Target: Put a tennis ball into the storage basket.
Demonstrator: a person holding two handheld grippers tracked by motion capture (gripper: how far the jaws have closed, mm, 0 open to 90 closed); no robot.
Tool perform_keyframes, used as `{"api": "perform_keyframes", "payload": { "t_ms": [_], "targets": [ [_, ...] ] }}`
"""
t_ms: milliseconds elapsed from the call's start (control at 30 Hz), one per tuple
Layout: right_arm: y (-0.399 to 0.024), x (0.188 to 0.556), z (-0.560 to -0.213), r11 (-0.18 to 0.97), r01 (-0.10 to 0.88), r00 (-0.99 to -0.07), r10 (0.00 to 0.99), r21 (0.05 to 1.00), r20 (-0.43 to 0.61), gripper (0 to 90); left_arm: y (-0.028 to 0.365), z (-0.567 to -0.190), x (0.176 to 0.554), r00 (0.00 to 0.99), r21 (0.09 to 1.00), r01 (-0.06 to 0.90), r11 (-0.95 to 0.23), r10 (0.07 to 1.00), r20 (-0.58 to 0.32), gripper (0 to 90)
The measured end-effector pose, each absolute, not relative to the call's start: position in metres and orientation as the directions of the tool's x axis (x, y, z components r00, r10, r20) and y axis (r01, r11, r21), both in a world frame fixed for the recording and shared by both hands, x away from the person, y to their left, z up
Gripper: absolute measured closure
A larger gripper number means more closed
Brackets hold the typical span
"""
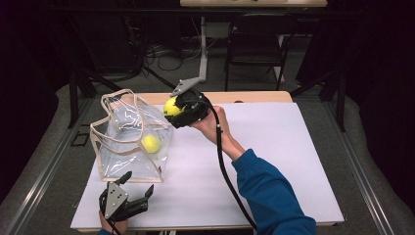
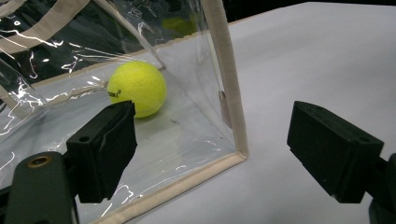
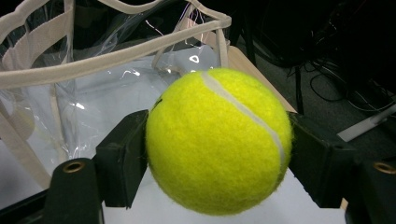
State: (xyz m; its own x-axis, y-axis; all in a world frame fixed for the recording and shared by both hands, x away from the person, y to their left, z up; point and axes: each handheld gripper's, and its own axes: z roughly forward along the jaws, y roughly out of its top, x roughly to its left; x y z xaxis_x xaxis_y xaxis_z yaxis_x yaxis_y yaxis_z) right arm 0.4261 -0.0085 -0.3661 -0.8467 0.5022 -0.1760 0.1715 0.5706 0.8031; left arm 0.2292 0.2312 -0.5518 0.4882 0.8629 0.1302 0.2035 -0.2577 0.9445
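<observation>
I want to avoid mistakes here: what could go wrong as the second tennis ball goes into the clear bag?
The held tennis ball could strike the bag's soft rim and roll off the table. The open left gripper steadies nothing, so the bag may tip or shift.

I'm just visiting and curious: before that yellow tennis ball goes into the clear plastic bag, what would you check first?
1. Grip: right gripper shut on the held yellow tennis ball, a jaw on each side: ok.
2. Clear plastic tote bag with beige trim stands upright, mouth open: ok.
3. Ball beside the bag's rim, not plainly over the opening: not ok.
4. Room inside: one other yellow tennis ball on the bag's floor, space around it: ok.
5. Left gripper open, holding nothing, near the bag's corner: ok.
6. Whether the bag will stay put: cannot tell.
</observation>
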Motion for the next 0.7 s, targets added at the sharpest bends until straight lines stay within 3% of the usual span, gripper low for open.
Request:
{"api": "perform_keyframes", "payload": {
  "t_ms": [700],
  "targets": [
    [0.005, 0.427, -0.356, 0.561, 0.146, -0.846, 0.498, 0.815, -0.192, 26.1, 0.232, -0.552, 0.230, 0.491, 0.945, 0.205, -0.256, 0.862, 0.127, 16.0]
  ]
}}
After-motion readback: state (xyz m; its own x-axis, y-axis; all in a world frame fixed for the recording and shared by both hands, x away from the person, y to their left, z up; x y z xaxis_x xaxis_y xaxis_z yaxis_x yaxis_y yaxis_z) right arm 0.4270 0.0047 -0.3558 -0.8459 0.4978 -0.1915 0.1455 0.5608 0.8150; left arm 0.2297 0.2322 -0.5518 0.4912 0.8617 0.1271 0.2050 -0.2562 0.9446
